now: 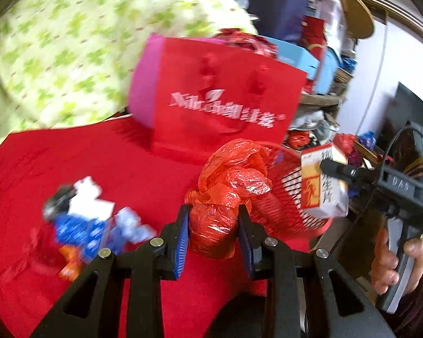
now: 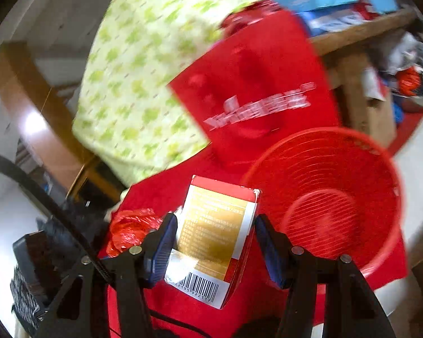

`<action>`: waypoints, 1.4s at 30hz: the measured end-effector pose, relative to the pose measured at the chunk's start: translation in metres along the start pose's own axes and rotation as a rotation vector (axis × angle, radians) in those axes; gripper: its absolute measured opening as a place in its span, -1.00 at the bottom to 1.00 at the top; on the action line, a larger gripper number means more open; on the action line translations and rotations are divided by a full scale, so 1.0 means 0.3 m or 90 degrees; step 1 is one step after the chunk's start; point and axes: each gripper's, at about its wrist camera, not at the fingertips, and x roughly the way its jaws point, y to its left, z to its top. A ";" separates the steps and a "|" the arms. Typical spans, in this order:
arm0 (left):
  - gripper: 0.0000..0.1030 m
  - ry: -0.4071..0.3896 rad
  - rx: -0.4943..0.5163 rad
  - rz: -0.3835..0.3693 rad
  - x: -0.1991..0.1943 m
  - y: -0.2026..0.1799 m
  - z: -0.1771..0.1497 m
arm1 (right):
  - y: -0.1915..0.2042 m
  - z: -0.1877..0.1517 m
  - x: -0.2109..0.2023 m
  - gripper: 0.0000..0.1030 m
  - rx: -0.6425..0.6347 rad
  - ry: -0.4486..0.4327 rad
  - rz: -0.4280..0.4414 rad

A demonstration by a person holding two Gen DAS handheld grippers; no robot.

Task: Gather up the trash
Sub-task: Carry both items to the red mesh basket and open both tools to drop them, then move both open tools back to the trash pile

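From the left wrist, the left tool [image 1: 213, 225] has its pads pressed on a crumpled red plastic bag [image 1: 225, 186], lifted clear of the red tabletop [image 1: 104, 157]. Just beyond it stands the red mesh basket [image 1: 282, 197], where the right tool [image 1: 331, 169] holds a small red-and-gold carton [image 1: 321, 186] at the rim. A torn blue-and-white wrapper [image 1: 90, 219] lies on the cloth to the left, apparently not yet gathered. From the right wrist, the right tool [image 2: 215, 242] grips the carton [image 2: 214, 236] by its sides, close beside the basket [image 2: 330, 197], whose inside looks empty. So I judge that both pieces are picked up but nothing dropped in; the wrapper remains afterwards.
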 end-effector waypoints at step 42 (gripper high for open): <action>0.47 -0.036 0.042 0.344 -0.195 0.102 -0.114 | 0.233 -0.102 0.095 0.38 -0.069 0.048 0.084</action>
